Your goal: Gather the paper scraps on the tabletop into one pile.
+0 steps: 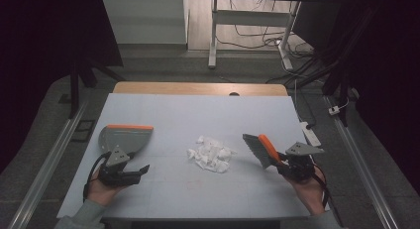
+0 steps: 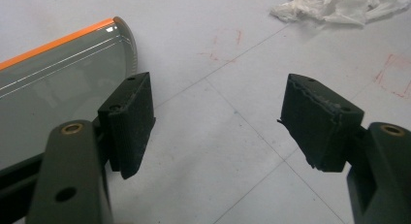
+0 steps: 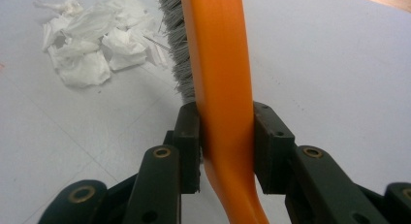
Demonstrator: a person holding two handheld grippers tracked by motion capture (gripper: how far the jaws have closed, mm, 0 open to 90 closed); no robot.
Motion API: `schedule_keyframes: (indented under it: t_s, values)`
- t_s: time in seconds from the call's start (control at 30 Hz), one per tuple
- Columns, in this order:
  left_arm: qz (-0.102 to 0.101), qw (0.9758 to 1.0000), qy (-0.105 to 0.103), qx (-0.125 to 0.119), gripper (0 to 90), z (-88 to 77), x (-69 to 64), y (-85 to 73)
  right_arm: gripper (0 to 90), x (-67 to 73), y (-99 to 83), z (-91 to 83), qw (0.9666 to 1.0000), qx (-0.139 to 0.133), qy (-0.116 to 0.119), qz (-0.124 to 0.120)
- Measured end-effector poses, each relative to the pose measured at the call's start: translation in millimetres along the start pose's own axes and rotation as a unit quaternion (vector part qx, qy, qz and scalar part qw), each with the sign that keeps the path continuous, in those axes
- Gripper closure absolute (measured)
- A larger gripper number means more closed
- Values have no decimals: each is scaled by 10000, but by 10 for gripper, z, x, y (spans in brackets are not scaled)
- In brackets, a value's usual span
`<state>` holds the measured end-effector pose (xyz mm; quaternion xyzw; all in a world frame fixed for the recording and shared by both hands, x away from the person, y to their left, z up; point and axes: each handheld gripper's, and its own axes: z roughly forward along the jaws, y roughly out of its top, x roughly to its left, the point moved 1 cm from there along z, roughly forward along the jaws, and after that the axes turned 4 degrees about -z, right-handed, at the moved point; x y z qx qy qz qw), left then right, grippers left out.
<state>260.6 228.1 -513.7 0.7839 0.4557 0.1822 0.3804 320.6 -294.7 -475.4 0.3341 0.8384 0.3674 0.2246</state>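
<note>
1. Brush (image 1: 259, 148): in the high view it sits right of centre, just right of the paper pile, its orange handle slanting down to the right claw (image 1: 280, 165) and its grey bristles facing left toward the paper.
2. In the right gripper view the brush (image 3: 220, 73) rises from the bottom centre to the top of the frame, with the orange handle pinched between the two black jaws and the grey bristles along its left edge.
3. The right claw (image 3: 226, 146) is clamped narrow on the handle, both pads pressing its sides.
4. Crumpled white paper (image 1: 210, 153) lies in a loose pile at the middle of the worktop (image 1: 198, 115) in the high view; in the right gripper view the paper (image 3: 92, 40) fills the upper left, close to the bristle tips.
5. A grey dustpan (image 1: 124, 138) with an orange front edge lies flat at the left of the high view, just above the left claw (image 1: 141, 170).
6. The left claw (image 2: 220, 127) stands wide with only bare worktop between its jaws; in the left gripper view the dustpan (image 2: 63, 83) lies beside the left jaw at the left edge, and whether they touch cannot be told.
7. In that same view the paper (image 2: 339, 6) shows at the upper right, well apart from the jaws.
8. Faint red marks are drawn on the worktop (image 2: 218, 151) near the centre.
</note>
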Motion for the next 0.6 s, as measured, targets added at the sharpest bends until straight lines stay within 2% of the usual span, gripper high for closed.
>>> schedule_keyframes:
  t_s: [0.6]
  values:
    - [13, 10000, -7, -12, 288, 0, -3, 3, 671, -5, -3, -14, 10000, -42, -45, 38]
